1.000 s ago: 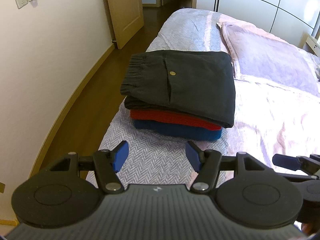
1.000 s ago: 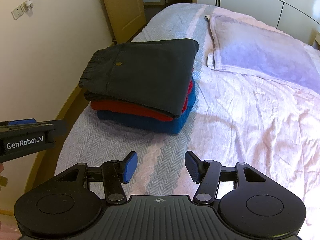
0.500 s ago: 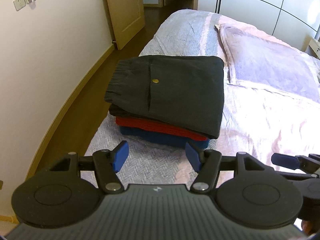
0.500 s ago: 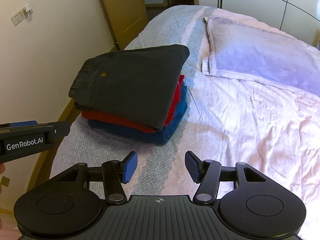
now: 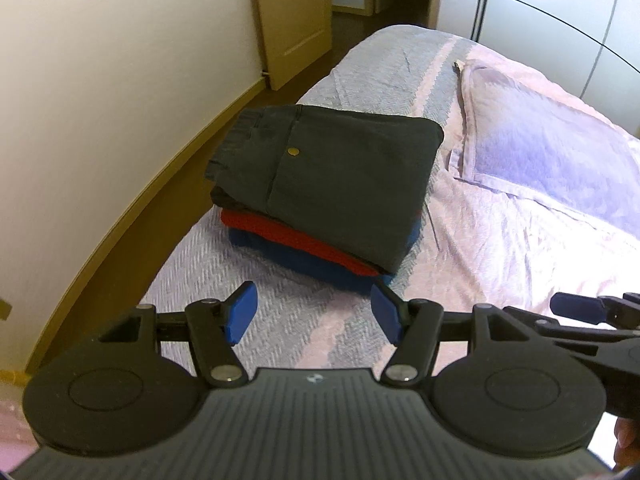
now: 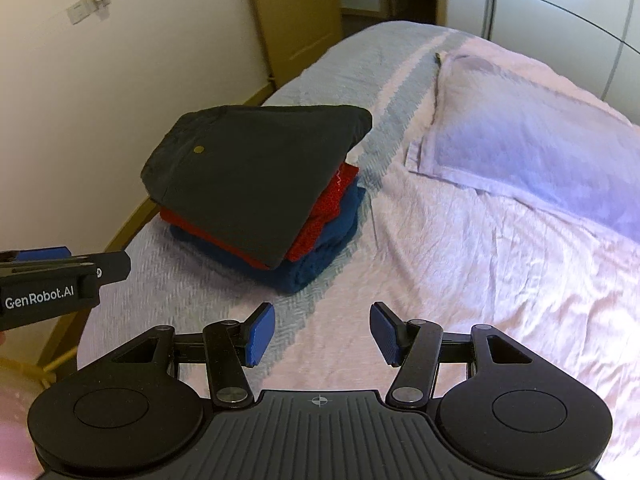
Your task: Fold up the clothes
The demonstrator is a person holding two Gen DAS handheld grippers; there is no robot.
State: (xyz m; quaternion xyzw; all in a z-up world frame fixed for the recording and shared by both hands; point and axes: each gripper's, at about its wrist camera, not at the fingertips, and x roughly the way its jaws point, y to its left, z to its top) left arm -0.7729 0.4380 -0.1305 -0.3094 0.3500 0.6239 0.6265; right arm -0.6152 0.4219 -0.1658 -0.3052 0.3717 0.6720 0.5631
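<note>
**Three garments stacked, both grippers empty**

Bedroom light falls on a bed [image 6: 460, 264] dressed in a pale pink crinkled sheet with a grey herringbone blanket [image 5: 224, 276] along its wall side. Nearest the cameras, the left gripper [image 5: 312, 314] and the right gripper [image 6: 322, 334] hang above the bedding, each with its jaws standing well apart and nothing between the blue pads. Just beyond them sits a neat pile: dark grey trousers [image 5: 340, 184] with a brass button on top, a red garment [image 6: 328, 208] under them, a blue garment [image 6: 320, 256] at the bottom, edges roughly aligned. Farther off lies a pillow [image 6: 520, 136], then a wooden door [image 5: 292, 16] and pale wardrobe panels. No unfolded clothing shows anywhere, so the folding looks finished or close to it; whether more garments wait out of view cannot be told.
</note>
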